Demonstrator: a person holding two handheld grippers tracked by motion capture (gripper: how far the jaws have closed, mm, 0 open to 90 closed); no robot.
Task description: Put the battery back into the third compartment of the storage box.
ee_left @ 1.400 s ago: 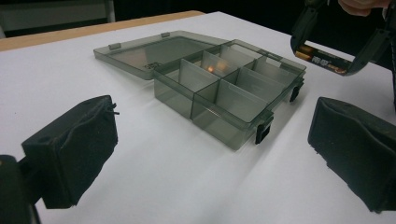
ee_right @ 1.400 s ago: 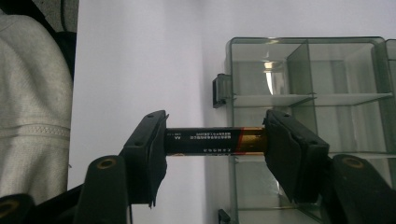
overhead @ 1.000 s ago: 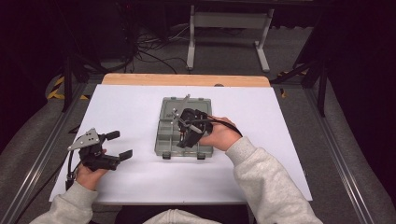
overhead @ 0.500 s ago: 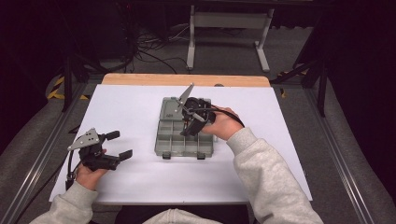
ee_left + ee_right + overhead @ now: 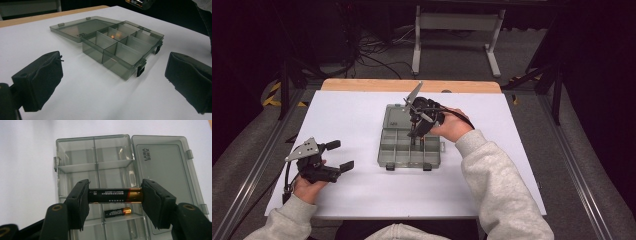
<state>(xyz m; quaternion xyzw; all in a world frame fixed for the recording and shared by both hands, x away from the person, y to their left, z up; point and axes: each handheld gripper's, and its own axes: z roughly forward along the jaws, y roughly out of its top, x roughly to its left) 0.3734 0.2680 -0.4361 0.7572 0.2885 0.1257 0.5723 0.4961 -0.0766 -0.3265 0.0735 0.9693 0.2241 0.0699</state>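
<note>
A grey see-through compartment box (image 5: 395,150) lies open mid-table, its lid (image 5: 394,118) flat on the far side. My right gripper (image 5: 418,131) hangs over the box, pointing down. Its pads are shut end to end on a black and gold AA battery (image 5: 110,196), as the right gripper view (image 5: 115,191) shows. A second battery (image 5: 117,212) lies in a compartment below it. My left gripper (image 5: 340,155) rests open near the table's front left, nothing between its pads (image 5: 37,80). In the left gripper view the box (image 5: 117,53) sits ahead, its latches toward me.
The white tabletop (image 5: 362,200) has a wooden strip (image 5: 362,85) along its far edge. Metal rails run down both sides of the table. A stand's legs (image 5: 416,55) and cables lie on the floor beyond.
My right gripper has moved toward the far side over the box and slightly up, still holding the battery. The left gripper has stayed put.
</note>
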